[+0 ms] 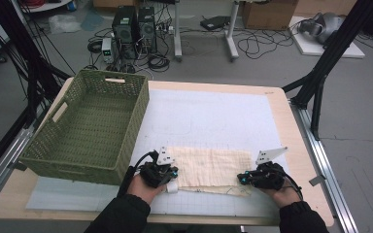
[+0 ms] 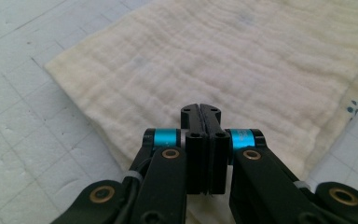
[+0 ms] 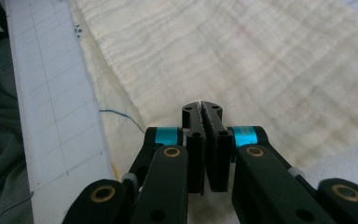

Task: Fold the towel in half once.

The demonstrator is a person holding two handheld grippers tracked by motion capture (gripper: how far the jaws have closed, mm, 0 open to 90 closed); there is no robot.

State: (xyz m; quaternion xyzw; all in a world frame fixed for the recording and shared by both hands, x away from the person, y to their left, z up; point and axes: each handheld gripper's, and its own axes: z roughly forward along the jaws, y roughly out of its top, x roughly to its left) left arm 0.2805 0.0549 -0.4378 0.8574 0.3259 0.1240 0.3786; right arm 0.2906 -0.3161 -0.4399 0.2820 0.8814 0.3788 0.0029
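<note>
High view: folded cream cloth (image 1: 212,170) lies flat on the worktop (image 1: 277,104), between both hands, right of the green basket (image 1: 90,128).
Left hand-held gripper (image 2: 200,108): jaws pressed together at the cloth's near corner, likely pinching its edge.
Right hand-held gripper (image 3: 201,106): likewise pressed together at the opposite corner, probably to lift evenly.

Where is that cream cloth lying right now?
In the high view the cream cloth lies flat on the white mat at the table's near edge, between the left tongs and the right tongs, just right of the green basket.
</note>
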